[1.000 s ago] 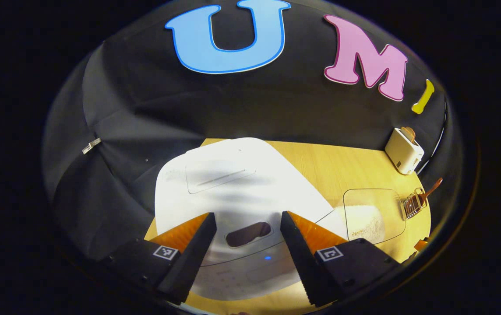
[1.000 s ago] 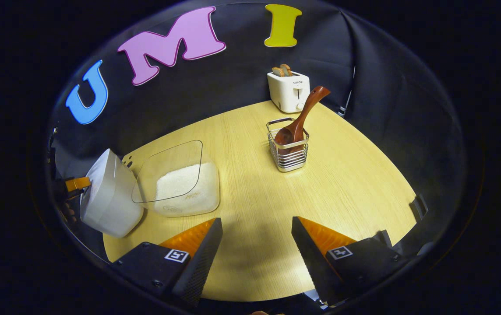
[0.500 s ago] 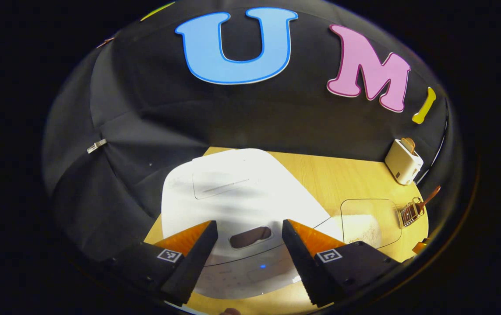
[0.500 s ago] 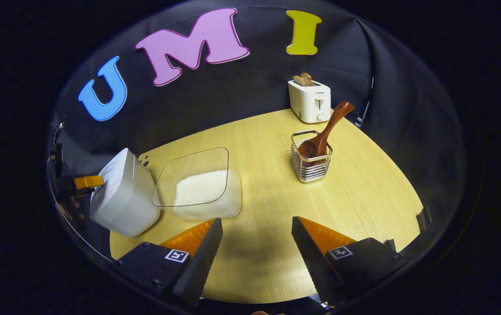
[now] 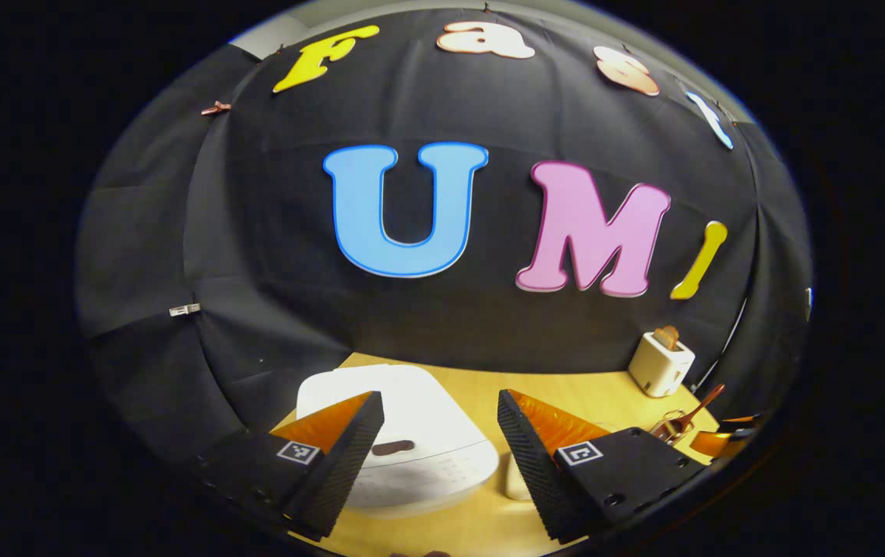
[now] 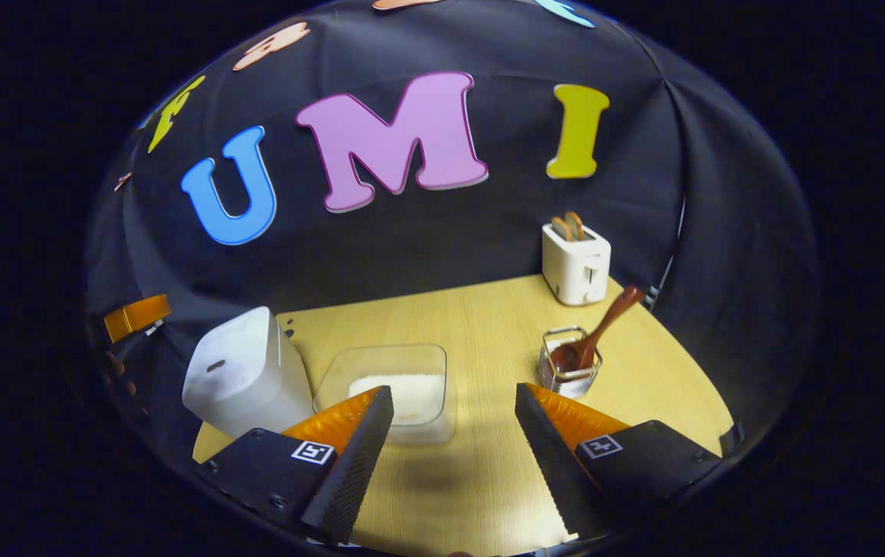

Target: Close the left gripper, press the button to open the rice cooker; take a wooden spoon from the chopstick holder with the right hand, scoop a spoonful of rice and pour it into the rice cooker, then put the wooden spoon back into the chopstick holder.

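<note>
Both tongs, left [image 5: 440,433] and right [image 6: 453,425], gape empty above the table [image 6: 489,325]. Cooker [image 5: 411,441], lid down, lies just beyond the left tongs; spoon [image 6: 593,336] stands in the holder [image 6: 568,371], right of the right tongs. Scene fits start or finish alike.

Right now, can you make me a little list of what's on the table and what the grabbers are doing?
rice cooker: white, lid shut
rice box: clear, rice inside, beside the cooker
wooden spoon: standing in the chopstick holder
toaster: at the back, bread in it
left hand-held gripper: open, empty
right hand-held gripper: open, empty
</note>
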The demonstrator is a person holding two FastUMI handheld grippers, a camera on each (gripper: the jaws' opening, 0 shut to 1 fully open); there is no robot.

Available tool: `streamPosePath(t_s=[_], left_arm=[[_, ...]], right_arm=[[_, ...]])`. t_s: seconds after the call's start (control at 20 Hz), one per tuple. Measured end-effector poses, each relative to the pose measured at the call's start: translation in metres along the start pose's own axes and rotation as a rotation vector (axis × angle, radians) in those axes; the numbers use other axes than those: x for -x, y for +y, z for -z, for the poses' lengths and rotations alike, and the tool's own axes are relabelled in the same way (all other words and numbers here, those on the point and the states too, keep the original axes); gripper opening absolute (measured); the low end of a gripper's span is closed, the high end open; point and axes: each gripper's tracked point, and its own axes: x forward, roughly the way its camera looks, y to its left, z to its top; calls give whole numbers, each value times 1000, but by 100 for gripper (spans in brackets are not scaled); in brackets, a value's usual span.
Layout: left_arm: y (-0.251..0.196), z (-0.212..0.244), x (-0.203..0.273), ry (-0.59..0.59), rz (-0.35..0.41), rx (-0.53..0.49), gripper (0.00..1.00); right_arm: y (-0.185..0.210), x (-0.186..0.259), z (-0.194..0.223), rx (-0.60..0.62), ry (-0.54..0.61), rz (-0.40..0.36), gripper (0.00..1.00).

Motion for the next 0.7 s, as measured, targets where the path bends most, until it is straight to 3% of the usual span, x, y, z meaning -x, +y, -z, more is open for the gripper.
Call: streamPosePath(t_s=[0.25,0.7], left_arm=[[-30,-6,36,-71,48,81,95],[-70,29,43,15,174,59,95]], right_arm=[[12,21,-65,35,-162,2,98],[8,47,-21,32,-132,49,98]])
